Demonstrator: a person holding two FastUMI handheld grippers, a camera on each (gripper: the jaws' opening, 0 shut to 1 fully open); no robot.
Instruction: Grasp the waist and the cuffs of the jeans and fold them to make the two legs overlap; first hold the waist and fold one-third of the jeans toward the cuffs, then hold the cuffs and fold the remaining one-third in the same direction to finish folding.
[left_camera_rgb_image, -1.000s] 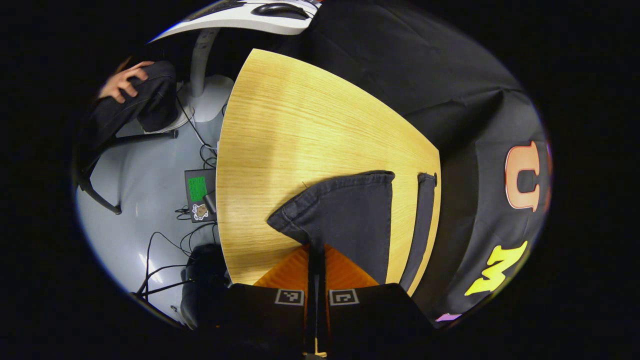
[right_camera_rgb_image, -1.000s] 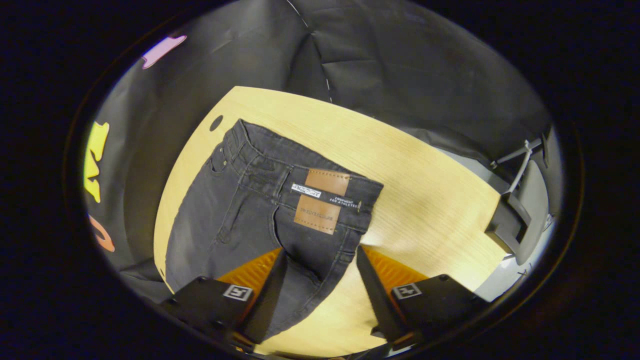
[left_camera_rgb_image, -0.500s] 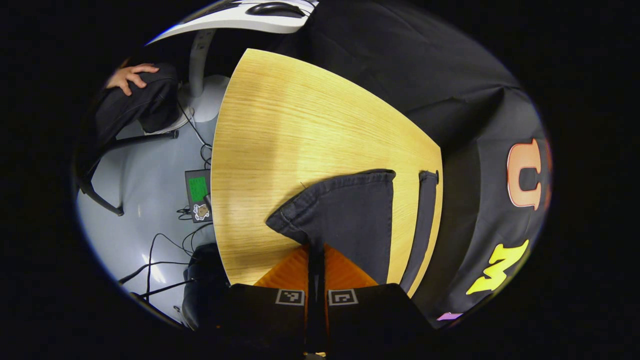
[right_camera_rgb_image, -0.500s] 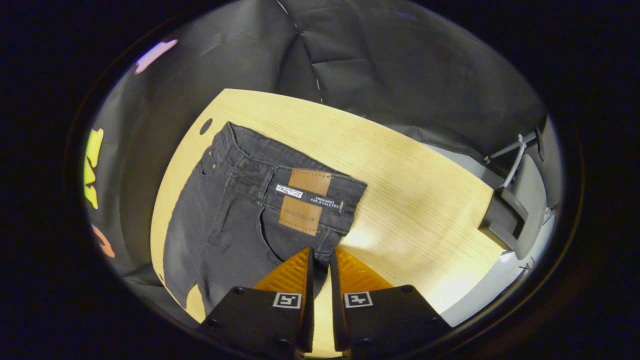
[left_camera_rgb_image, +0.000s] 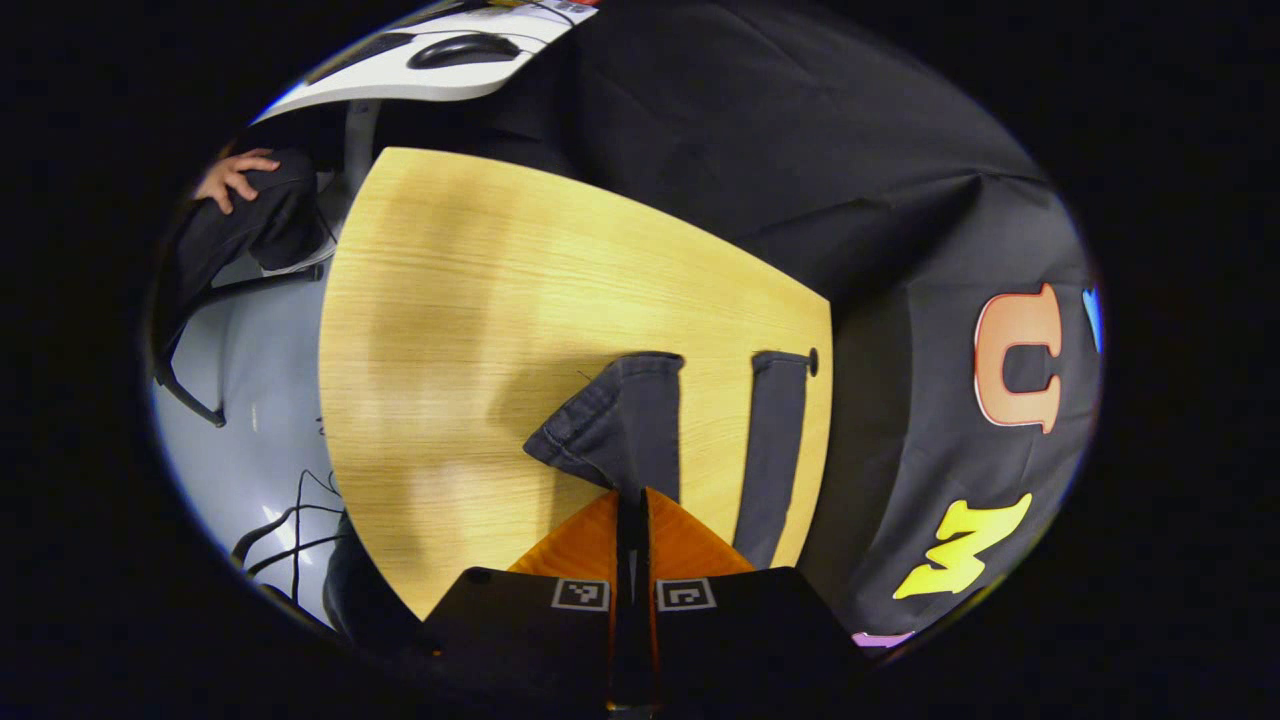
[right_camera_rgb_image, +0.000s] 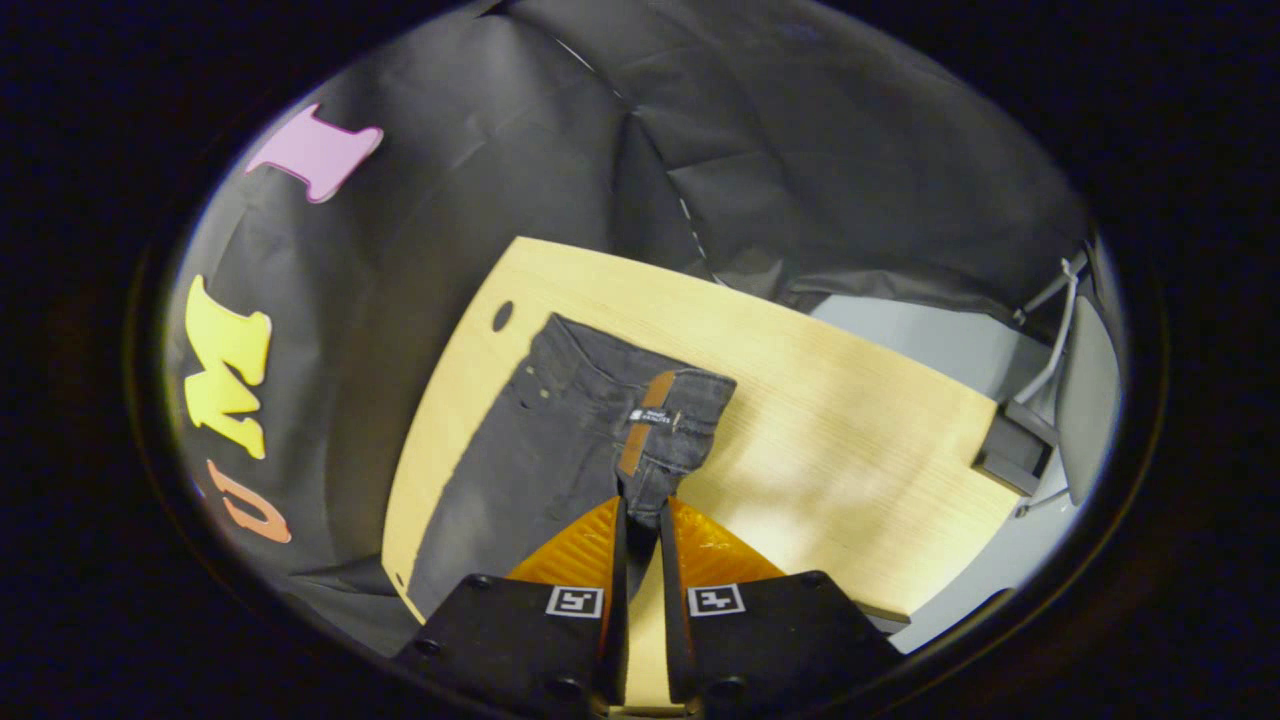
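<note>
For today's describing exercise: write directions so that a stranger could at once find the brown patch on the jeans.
Start at the wooden table, then find the dark jeans lying on it. At their waist, just ahead of the right gripper, sits the brown patch, the one tan strip on otherwise dark cloth.

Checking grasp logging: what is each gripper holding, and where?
Left gripper: shut on the dark denim jeans at one leg's cuff. Right gripper: shut on the jeans at the waistband edge.
</note>
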